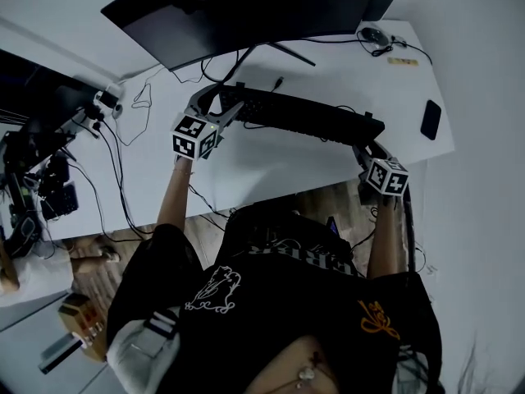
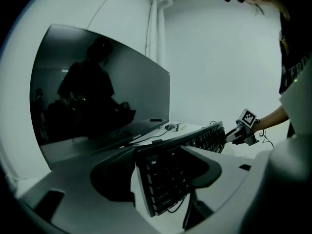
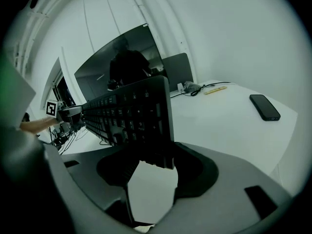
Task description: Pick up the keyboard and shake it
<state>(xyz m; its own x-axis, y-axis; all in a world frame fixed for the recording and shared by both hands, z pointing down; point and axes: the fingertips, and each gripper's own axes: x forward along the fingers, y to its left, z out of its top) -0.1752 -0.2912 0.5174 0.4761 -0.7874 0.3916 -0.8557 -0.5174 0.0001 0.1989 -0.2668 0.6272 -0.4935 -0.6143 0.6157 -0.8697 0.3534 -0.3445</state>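
Note:
A long black keyboard (image 1: 316,118) hangs in the air over the white desk (image 1: 262,167), tipped up on its long edge. My left gripper (image 1: 220,109) is shut on its left end, where the Esc key (image 2: 153,162) shows between the jaws. My right gripper (image 1: 367,148) is shut on the right end, which stands between its jaws in the right gripper view (image 3: 146,116). From the left gripper view the keyboard (image 2: 207,138) runs off toward the right gripper's marker cube (image 2: 248,117). A cable trails from the keyboard's back.
A wide dark monitor (image 1: 246,6) stands at the back of the desk. A black phone (image 1: 431,119) lies at the desk's right edge, with a mouse (image 1: 373,34) and a yellow strip (image 1: 403,61) at the far right corner. Loose cables (image 1: 139,105) and gear (image 1: 41,179) crowd the left side.

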